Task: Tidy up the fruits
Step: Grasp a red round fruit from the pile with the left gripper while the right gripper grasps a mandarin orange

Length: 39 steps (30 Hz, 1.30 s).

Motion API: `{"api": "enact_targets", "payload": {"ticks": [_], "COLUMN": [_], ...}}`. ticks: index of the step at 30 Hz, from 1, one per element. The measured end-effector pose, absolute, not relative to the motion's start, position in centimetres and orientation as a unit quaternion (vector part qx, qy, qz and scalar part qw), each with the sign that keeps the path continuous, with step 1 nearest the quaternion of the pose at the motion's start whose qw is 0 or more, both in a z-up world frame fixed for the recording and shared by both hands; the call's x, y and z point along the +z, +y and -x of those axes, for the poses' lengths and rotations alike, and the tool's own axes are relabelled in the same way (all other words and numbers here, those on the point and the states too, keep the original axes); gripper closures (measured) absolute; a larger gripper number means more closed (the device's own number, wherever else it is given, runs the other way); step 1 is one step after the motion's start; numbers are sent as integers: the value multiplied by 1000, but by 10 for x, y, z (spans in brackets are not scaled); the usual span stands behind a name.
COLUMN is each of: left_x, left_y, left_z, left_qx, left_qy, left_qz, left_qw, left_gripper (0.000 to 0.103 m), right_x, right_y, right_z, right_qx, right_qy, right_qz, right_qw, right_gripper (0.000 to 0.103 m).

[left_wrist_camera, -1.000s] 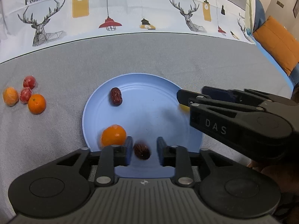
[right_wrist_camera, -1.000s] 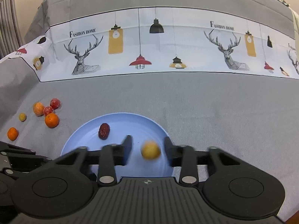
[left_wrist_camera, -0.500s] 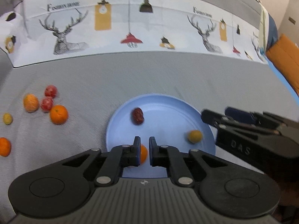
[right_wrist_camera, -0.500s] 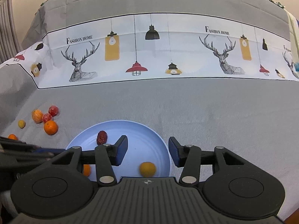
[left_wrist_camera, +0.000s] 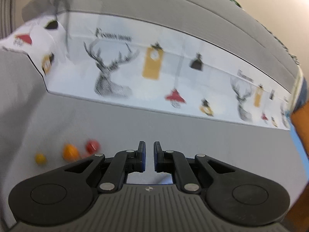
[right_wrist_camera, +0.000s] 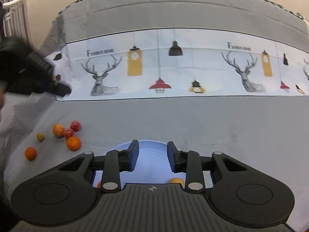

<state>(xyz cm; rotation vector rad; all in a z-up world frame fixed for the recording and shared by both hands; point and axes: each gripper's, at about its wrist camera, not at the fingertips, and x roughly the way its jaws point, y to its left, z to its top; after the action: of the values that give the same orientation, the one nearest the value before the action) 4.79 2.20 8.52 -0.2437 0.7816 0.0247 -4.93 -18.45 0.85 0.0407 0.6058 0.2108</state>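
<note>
My left gripper (left_wrist_camera: pixel 148 156) is shut with nothing between its pads and hangs high above the grey cloth; the view is blurred. In the right wrist view it shows as a dark blur at the upper left (right_wrist_camera: pixel 64 91). My right gripper (right_wrist_camera: pixel 151 156) hovers over the blue plate (right_wrist_camera: pixel 152 166); its jaws are closing with nothing between them. A yellow-orange fruit (right_wrist_camera: pixel 174 180) lies on the plate under the right finger, and an orange sliver (right_wrist_camera: pixel 99 184) shows under the left one. Loose fruits lie on the cloth at left: an orange (right_wrist_camera: pixel 73 143), a red fruit (right_wrist_camera: pixel 75 125), a small yellow one (right_wrist_camera: pixel 40 136).
More loose fruit lies nearby: an orange (right_wrist_camera: pixel 30 153) nearest the left edge, another orange (right_wrist_camera: pixel 58 130) and a red one (right_wrist_camera: pixel 68 133). A white printed band (right_wrist_camera: pixel 173 73) with deer and lamps crosses the cloth further back. An orange cushion (left_wrist_camera: pixel 301 119) sits at the right.
The left gripper let go of a dark date on the plate, shut empty, then rose and swung left. The right gripper dropped the yellow fruit onto the plate, lifted slightly, and its jaws narrowed.
</note>
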Motion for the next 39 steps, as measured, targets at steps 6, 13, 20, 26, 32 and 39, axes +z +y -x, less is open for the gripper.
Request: {"api": "enact_targets", "payload": {"ticks": [6,13,20,26,32,39], "left_x": [49,45,32,14,-6,-19], "left_y": [44,49,104,157,173,163], "left_z": [-65,-60,-69,-70,-78,-95], "left_qx": [40,24,69,109,121,125], "left_qy": [400,406,430,443,467,492], "left_qz": [110,125,243,358,400,373], "left_qw": [909,905,867,815,779,777], "left_gripper": [94,94,94,92,81,61], "right_x": [17,27,22,-15,-48,-68], "right_y": [-164,-139,-85,-32,-6,10], "right_z": [50,42,1,-34,-57,-69], "right_qx": [127,160,242,276,289,319], "right_qy": [289,287,304,339,372,412], "right_qz": [-8,-6,24,50,63,64], "right_qw": [949,944,921,898,880,851], "right_gripper": [72,74,74,63,50,59]}}
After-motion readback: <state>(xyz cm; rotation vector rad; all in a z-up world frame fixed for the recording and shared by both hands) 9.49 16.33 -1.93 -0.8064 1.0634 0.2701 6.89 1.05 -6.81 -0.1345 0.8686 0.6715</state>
